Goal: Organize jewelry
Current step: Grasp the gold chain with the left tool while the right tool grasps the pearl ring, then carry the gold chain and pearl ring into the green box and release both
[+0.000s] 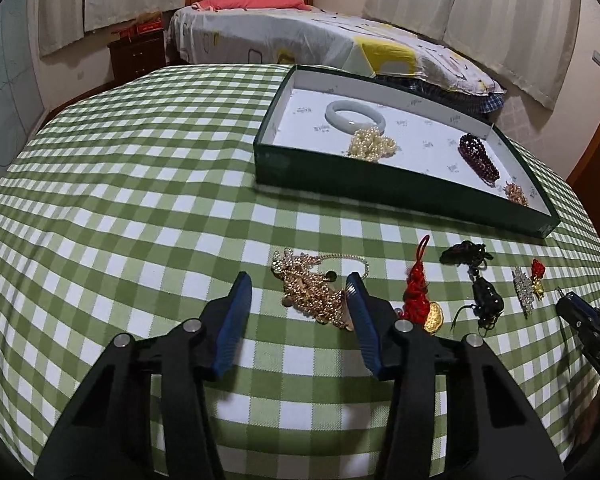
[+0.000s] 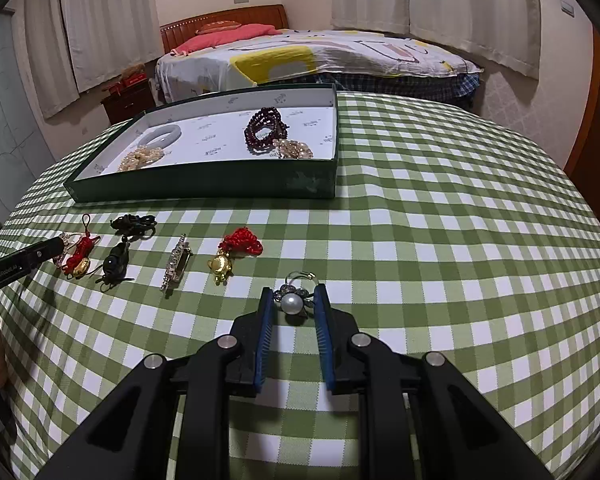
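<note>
My left gripper (image 1: pixel 298 282) is open low over the green checked cloth, and a heap of gold necklace (image 1: pixel 312 294) lies between its blue pads, against the right one only. My right gripper (image 2: pixel 293 291) is shut on a pearl ring (image 2: pixel 294 302) that rests on the cloth. The green tray (image 1: pixel 340 178) (image 2: pixel 204 184) holds a jade bangle (image 1: pixel 354 114), a pearl strand (image 1: pixel 372 144), a dark red bead bracelet (image 2: pixel 264 130) and a pinkish bead piece (image 2: pixel 294 148).
Loose on the cloth in front of the tray lie a red knot charm (image 2: pixel 80 256), a black charm (image 2: pixel 116 262), a black cord (image 2: pixel 134 222), a rhinestone clip (image 2: pixel 176 264) and a gold turtle charm (image 2: pixel 222 266). A bed (image 1: pixel 300 40) stands behind the table.
</note>
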### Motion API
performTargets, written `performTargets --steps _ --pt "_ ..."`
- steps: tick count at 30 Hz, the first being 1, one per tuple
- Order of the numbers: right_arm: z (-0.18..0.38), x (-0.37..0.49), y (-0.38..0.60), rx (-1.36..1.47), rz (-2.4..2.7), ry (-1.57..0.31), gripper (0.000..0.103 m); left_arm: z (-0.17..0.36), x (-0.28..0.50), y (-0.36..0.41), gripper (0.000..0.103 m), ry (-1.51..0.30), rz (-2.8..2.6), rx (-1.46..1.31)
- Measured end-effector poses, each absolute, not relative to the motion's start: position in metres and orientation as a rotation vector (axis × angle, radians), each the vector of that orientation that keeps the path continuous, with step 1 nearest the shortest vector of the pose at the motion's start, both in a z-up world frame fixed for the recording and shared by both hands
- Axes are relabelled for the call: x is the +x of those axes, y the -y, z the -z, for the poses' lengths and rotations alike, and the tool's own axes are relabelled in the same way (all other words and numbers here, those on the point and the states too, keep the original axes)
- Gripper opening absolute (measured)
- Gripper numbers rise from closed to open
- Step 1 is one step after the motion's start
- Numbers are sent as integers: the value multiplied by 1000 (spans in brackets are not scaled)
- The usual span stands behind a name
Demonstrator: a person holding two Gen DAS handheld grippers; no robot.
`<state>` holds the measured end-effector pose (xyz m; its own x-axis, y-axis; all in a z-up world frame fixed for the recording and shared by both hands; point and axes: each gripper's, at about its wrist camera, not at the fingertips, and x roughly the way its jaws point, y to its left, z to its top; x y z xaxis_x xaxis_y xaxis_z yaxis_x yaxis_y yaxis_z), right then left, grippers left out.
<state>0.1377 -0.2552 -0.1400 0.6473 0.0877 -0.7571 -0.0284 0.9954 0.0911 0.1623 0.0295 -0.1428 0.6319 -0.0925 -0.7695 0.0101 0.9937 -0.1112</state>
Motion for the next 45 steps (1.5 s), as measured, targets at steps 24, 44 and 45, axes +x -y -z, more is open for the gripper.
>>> performTargets --steps 24,44,45 --pt "141 138 256 78 -68 -863 21 143 162 -28 21 -887 102 -103" --pt "131 137 250 96 -83 -827 21 112 145 -29 10 -773 113 -103" --pt "130 137 249 96 -84 -823 21 109 144 -28 10 -765 117 -102"
